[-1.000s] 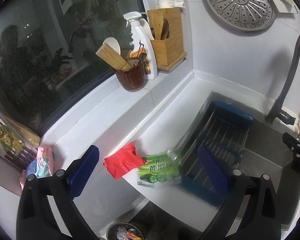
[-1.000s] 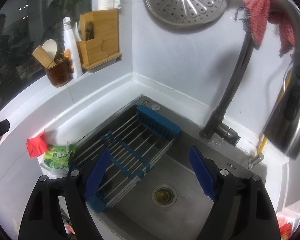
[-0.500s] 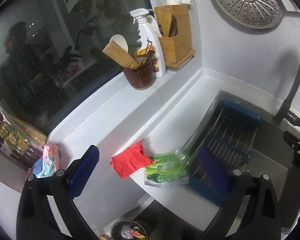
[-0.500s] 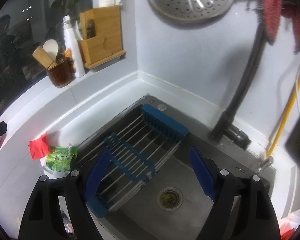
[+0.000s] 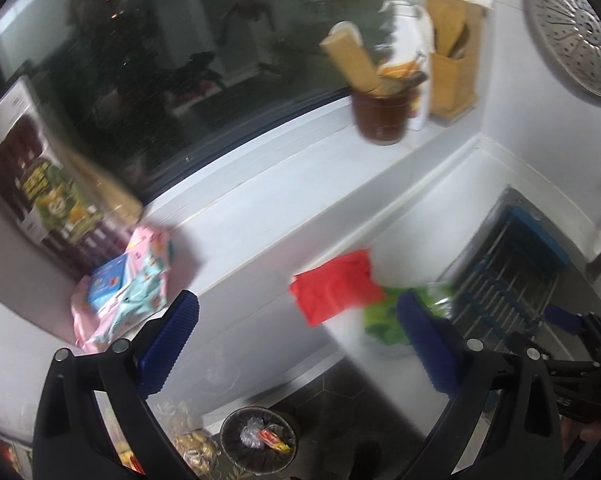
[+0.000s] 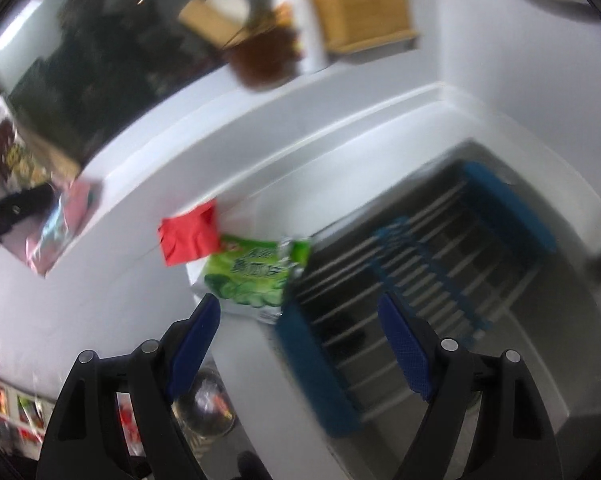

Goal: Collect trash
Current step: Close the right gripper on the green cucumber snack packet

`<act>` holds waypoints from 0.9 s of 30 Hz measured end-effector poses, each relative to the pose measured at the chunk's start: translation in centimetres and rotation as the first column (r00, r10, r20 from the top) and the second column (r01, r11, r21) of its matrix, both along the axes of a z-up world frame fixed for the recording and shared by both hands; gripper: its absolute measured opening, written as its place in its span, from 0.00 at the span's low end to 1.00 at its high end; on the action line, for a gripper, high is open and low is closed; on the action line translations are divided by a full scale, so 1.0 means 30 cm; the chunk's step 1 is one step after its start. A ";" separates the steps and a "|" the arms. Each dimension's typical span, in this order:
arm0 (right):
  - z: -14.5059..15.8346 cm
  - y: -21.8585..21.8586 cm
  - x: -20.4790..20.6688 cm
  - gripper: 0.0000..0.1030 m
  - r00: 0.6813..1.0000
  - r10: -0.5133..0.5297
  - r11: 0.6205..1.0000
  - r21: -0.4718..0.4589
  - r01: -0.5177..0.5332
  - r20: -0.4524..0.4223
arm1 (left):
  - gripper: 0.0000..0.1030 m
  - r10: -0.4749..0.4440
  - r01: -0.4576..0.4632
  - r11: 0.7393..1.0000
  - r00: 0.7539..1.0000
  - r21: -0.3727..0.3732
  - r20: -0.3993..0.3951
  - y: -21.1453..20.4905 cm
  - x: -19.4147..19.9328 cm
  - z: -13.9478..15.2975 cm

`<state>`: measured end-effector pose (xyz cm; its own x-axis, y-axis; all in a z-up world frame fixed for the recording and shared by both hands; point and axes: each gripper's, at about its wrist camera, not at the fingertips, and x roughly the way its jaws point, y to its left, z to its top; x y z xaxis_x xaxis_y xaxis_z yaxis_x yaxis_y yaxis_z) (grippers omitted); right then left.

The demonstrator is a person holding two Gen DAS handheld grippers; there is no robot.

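Two tongs, left (image 5: 296, 344) and right (image 6: 300, 344), both apart, empty. Red wrapper (image 6: 190, 234) and green snack bag (image 6: 252, 276) overlap at surface (image 6: 140, 292) edge; trash bin (image 5: 258, 446) below, handy for dropping.

We find a home kitchen: a steel sink (image 6: 540, 360) with blue drying rack (image 6: 440, 264), white counter (image 5: 400, 224), utensil crock (image 5: 380, 118), spray bottle (image 5: 416, 40) on the windowsill.

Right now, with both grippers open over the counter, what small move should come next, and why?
Probably lower the right gripper onto the green wrapper and close. Its jaws are wide and empty, the wrapper lies loose just ahead beside the red wrapper, and the bin waits below.
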<state>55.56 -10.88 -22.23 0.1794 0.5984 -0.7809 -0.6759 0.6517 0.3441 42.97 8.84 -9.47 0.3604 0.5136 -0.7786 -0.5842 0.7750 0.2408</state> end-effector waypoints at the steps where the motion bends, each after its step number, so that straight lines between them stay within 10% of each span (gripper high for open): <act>1: -0.014 0.021 0.006 0.76 1.000 0.008 1.000 -0.006 -0.008 -0.006 | 0.94 0.008 -0.008 1.000 1.000 -0.002 -0.001 0.008 -0.008 0.000; 15: -0.348 0.249 0.092 0.66 0.986 0.024 0.992 -0.120 -0.045 -0.163 | 0.94 0.095 -0.095 0.995 0.995 0.002 -0.033 0.104 -0.111 -0.040; 19: -0.392 0.286 0.091 0.45 0.978 0.036 0.991 -0.119 -0.061 -0.203 | 0.94 0.125 -0.126 0.992 0.991 -0.003 -0.043 0.136 -0.137 -0.054; 27: -0.376 0.327 0.088 0.42 0.968 0.072 0.997 -0.017 -0.079 -0.239 | 0.94 0.156 -0.156 0.988 0.986 -0.004 -0.059 0.164 -0.167 -0.075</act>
